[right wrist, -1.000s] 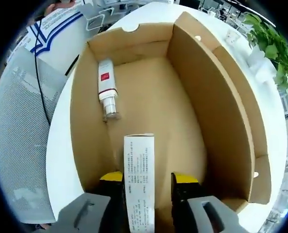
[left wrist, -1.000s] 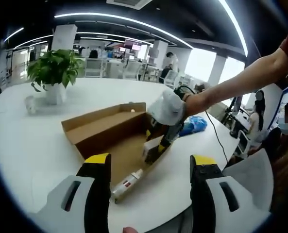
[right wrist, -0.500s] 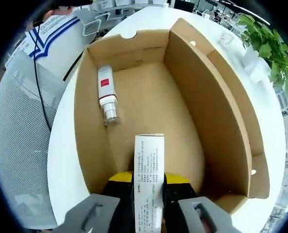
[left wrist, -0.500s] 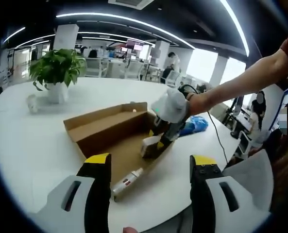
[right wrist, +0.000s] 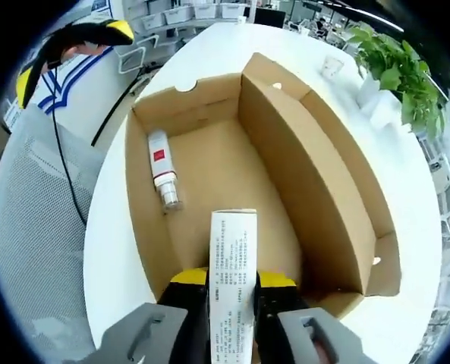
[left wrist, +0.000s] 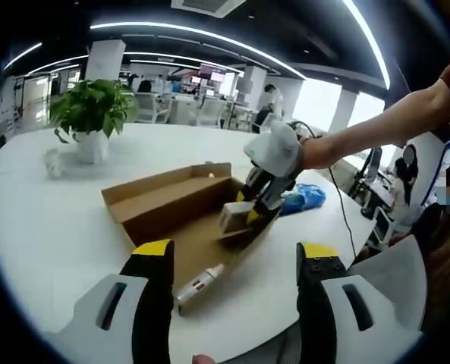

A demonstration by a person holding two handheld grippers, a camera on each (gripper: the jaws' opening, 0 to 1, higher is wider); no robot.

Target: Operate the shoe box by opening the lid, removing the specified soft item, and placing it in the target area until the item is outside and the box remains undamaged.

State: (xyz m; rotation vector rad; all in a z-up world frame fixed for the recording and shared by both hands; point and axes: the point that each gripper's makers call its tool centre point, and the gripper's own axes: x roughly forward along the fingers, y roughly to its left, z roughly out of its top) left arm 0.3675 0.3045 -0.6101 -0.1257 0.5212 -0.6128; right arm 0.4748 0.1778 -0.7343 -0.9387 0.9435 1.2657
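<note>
Potted plant: a leafy green plant in a white pot (left wrist: 88,114) stands at the far left of the round white worktop (left wrist: 42,227), well apart from the box and out of the working path.
Left claw: the left claw (left wrist: 232,262) hangs open and empty, yellow-tipped jaws spread wide, held back from the near edge of the box; it looks parked there to give the other hand room.
Box: the open brown cardboard shoe box (right wrist: 262,182) lies flat with its lid swung up along one long side, so the inside is reachable from above.
Bottle: a small white bottle with a red label (right wrist: 161,167) lies on its side on the box floor against the wall away from the lid, untouched.
Carton: a slim white printed carton (right wrist: 233,280), the thing being taken out, is above the box floor and not yet outside the box.
Right claw: the right claw (right wrist: 232,282) is clamped on the carton's near end, gripping across its narrow width, probably for a steady lift clear of the cardboard walls.
Blue item: a crumpled blue thing (left wrist: 300,196) lies on the worktop beyond the box.
</note>
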